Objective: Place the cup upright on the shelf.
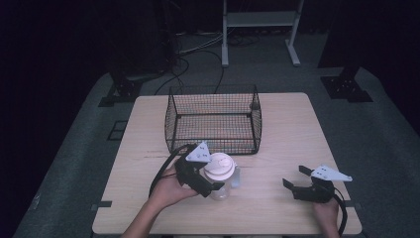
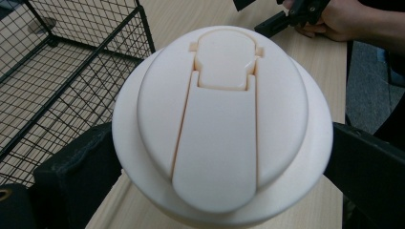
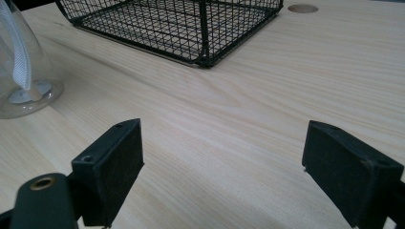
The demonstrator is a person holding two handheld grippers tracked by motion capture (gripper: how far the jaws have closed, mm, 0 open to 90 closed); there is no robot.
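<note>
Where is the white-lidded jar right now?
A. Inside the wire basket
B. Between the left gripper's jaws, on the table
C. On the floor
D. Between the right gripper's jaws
B: the left gripper has a jaw on each side of the jar, which stands in front of the basket.

— What sits on the worktop point(image 1: 287, 129) at the far side?
— A black wire basket point(image 1: 214, 119), open at the top, standing square near the far edge, its mesh floor bare.
— And the worktop itself?
— Pale wood grain, with a small round hole point(image 3: 303, 8) in it beyond the basket's corner.
— Behind it?
— Grey carpet point(image 1: 386, 134), loose cables point(image 1: 198, 54) and a white metal frame point(image 1: 260, 29).
</note>
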